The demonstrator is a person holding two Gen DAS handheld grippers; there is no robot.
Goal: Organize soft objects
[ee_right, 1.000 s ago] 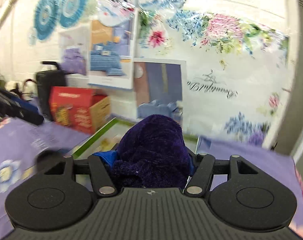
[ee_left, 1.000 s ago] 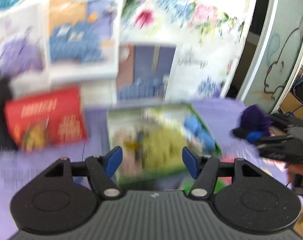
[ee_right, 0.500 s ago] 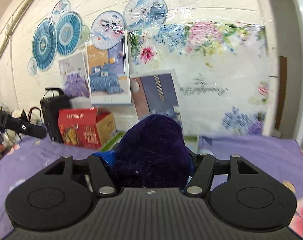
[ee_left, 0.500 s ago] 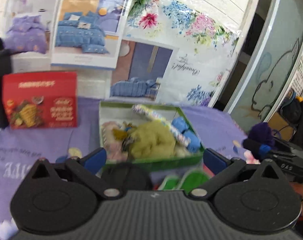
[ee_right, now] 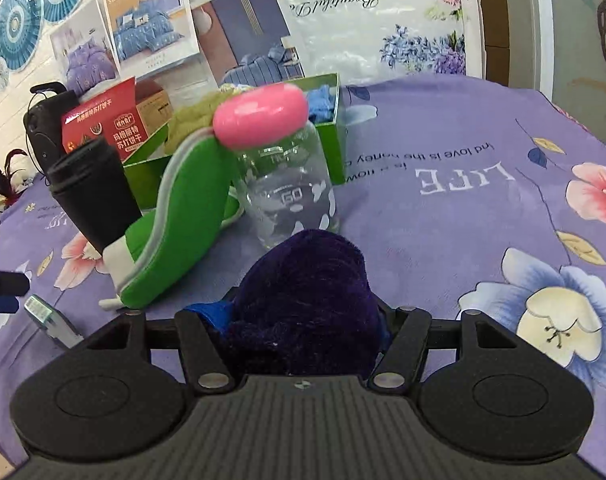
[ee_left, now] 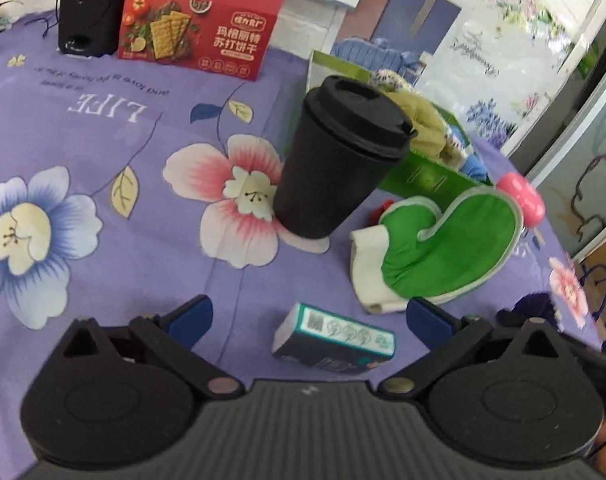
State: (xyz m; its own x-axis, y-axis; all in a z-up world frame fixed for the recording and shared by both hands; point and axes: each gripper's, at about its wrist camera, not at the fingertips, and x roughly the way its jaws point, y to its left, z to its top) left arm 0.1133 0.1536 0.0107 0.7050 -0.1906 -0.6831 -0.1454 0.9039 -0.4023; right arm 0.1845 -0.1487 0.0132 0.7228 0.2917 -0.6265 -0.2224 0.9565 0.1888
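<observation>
Right tongs (ee_right: 303,320): clamped on purple plush (ee_right: 307,300), held above worktop (ee_right: 463,240), near jar (ee_right: 291,196). Left tongs (ee_left: 307,316): spread wide, empty, above small carton (ee_left: 335,344). Green box (ee_left: 427,172), far side: already holds yellow and blue soft items. Remaining, by judgement: plush and green mitt (ee_left: 443,248) not yet boxed.

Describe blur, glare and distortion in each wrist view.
Left wrist view: mostly sharp, the cup and green mitt crisp; the right edge smears slightly; fisheye tilts the cup and bows the cloth. Right wrist view: sharp, glare on the wall's plastic sheet, straight edges curve, and the purple plush in the right gripper blocks the centre.
</observation>
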